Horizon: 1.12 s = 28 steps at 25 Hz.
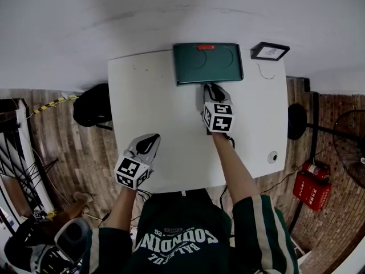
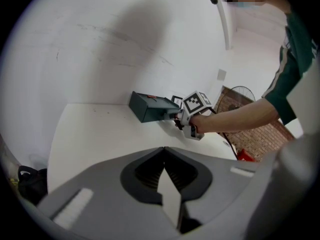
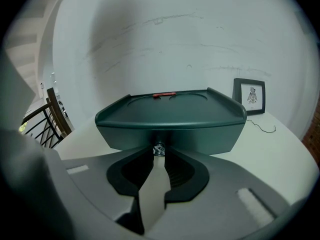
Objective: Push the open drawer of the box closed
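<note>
Drawer knob (image 3: 159, 148) between outstretched right tongs (image 1: 211, 87)

1. We take this for a plain indoor workroom, not a kitchen or a shop. A single white table (image 1: 148, 101) stands against a bare white wall (image 1: 114, 16) across the top of the head view.
2. At lower right we see red fire extinguishers (image 1: 311, 188) on the brown plank-patterned floor (image 1: 57, 130), and a standing fan (image 1: 349, 147) at the right edge.
3. At middle left lies yellow-black tape (image 1: 52, 103). At the left edge of the right gripper view we see a dark railing (image 3: 42, 129).
4. A small framed picture (image 1: 270, 51) stands on the table at upper right.
</note>
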Available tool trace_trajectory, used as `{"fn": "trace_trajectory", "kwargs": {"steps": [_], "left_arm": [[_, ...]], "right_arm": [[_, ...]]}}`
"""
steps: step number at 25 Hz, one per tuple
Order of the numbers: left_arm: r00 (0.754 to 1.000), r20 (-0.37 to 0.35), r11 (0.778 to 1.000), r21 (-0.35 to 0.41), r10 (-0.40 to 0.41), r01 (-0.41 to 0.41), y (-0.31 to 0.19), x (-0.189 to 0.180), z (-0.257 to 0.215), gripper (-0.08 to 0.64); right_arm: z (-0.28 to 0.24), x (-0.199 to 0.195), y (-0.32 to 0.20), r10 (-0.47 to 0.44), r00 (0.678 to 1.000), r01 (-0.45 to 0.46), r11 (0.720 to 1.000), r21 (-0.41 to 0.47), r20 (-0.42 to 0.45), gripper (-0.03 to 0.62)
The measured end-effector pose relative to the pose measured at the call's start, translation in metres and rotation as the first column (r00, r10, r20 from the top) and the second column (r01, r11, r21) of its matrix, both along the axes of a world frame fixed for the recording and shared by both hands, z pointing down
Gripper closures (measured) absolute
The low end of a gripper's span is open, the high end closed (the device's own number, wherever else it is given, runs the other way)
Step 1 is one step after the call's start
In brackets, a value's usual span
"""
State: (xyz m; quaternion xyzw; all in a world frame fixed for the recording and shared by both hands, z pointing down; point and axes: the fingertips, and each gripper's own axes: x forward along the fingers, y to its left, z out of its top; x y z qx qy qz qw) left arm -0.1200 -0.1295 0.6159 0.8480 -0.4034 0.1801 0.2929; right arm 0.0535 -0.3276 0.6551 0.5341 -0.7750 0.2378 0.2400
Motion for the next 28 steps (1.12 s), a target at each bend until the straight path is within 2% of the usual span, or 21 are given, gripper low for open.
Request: {"fn": "trace_trajectory", "kwargs": {"steps": [7, 13, 15, 17, 20, 28], "left_arm": [[1.0, 0.001, 1.0, 0.012, -0.004, 0.004, 0.001, 0.002, -0.006, 0.508], [0.999, 0.007, 0.997, 0.068, -0.032, 0.031, -0.002, 0.007, -0.029, 0.508], [0.999, 0.009, 0.995, 0.095, -0.044, 0.043, 0.0, 0.012, -0.04, 0.508], [0.998, 0.016, 0.991, 0.124, -0.057, 0.054, 0.003, 0.016, -0.051, 0.508], [0.997, 0.043, 0.983, 0.174, -0.062, 0.054, 0.011, 0.024, -0.069, 0.508], [0.994, 0.021, 0.951, 0.293, -0.106, 0.095, 0.026, 0.039, -0.126, 0.508]], "right_arm": [[-0.008, -0.002, 0.006, -0.017, 0.998, 0.017, 1.0, 0.007, 0.053, 0.508], [-0.023, 0.01, 0.033, -0.019, 0.999, 0.019, 1.0, 0.006, 0.05, 0.509], [-0.038, 0.013, 0.042, -0.039, 0.997, 0.037, 0.998, 0.041, 0.066, 0.514], [-0.058, 0.016, 0.051, -0.057, 0.995, 0.05, 0.995, 0.085, 0.078, 0.562], [-0.089, 0.018, 0.068, -0.084, 0.991, 0.068, 0.988, 0.137, 0.109, 0.591], [-0.172, 0.028, 0.123, -0.176, 0.976, 0.133, 0.95, 0.283, 0.131, 0.591]]}}
